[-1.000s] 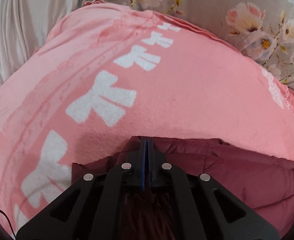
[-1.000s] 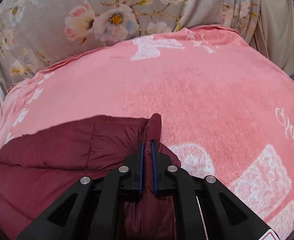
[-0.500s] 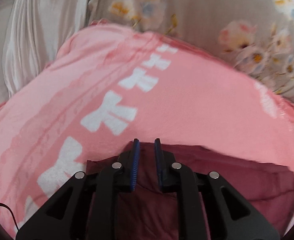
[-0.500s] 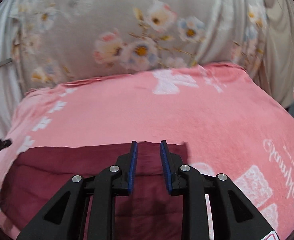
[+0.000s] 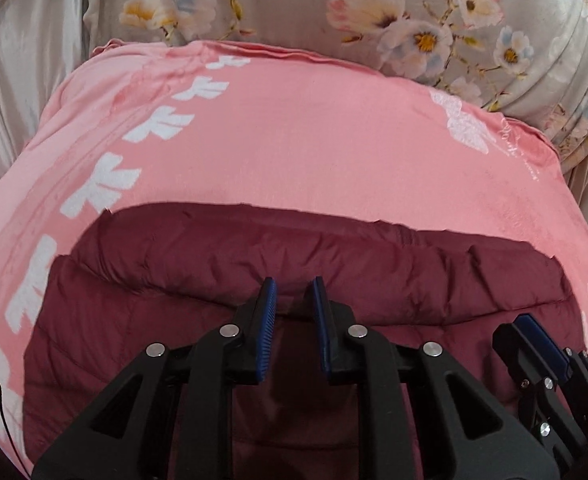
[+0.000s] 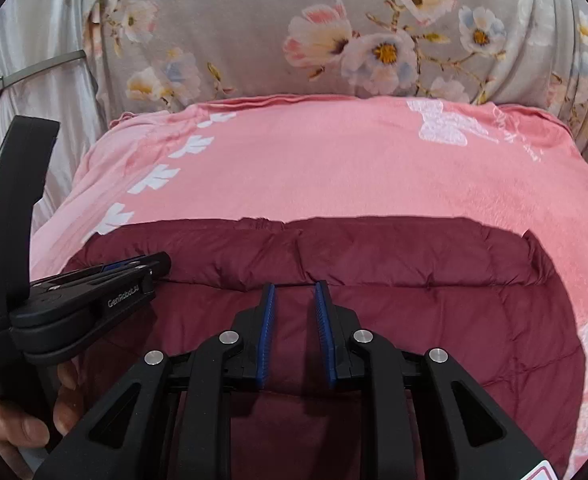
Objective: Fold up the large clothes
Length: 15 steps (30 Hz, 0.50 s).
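Left wrist view shows you a puffy, quilted maroon jacket (image 5: 253, 264) lying folded on a soft pink blanket (image 5: 314, 140) printed with white bow shapes; the jacket's far edge is a rounded, stitched roll of shiny padded fabric. Behind the blanket hangs a smooth grey floral cloth (image 5: 414, 20), gathered in pleats at the right. Your left hand-held gripper (image 5: 292, 300) hovers over the jacket's fold with its blue ribbed pads spread a little and nothing pinched; its jaws have just been opening. A second ago they were pressed tight on a raised ridge of the fabric, which now lies flat. Your right hand-held gripper (image 6: 292, 300) also stands slightly spread over the jacket (image 6: 374, 272), clear of the cloth; its jaws let go of a pinched fold and have just narrowed a touch. Compared with before, more of the jacket is in sight in both views, and each tool now appears in the other's picture. Your hand (image 6: 21, 420) grips the left tool's handle at the near left.
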{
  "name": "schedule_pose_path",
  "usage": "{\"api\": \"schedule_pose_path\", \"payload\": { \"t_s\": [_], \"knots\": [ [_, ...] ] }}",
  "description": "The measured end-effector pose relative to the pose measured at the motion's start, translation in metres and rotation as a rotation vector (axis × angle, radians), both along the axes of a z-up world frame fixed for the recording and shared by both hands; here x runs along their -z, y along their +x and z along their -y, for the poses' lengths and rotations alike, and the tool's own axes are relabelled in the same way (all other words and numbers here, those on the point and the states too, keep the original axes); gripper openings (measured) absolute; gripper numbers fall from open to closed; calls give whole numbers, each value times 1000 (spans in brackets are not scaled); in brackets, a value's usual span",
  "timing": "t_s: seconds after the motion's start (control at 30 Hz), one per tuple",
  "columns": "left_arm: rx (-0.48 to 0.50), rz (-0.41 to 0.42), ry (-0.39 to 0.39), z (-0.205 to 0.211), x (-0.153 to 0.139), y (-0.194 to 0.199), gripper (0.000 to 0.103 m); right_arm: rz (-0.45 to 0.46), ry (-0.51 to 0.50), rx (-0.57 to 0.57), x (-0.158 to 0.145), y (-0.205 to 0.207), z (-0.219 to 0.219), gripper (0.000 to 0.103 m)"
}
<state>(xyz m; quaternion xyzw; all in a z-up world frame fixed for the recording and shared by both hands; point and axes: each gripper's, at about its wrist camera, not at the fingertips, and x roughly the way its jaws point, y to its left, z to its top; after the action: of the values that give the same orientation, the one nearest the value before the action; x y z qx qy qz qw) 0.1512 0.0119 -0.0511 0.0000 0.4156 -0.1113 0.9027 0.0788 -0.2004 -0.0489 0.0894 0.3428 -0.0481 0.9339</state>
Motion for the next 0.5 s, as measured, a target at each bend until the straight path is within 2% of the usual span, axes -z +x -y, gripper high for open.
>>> {"api": "schedule_pose_path", "payload": {
  "t_s": [0.2,0.5],
  "knots": [
    [-13,-5,4,1,13,2,17,-44,-15,7,21,12,-1,18],
    [-20,21,37,7,25,1,17,-73,-32,4,36,18,-2,17]
  ]
}}
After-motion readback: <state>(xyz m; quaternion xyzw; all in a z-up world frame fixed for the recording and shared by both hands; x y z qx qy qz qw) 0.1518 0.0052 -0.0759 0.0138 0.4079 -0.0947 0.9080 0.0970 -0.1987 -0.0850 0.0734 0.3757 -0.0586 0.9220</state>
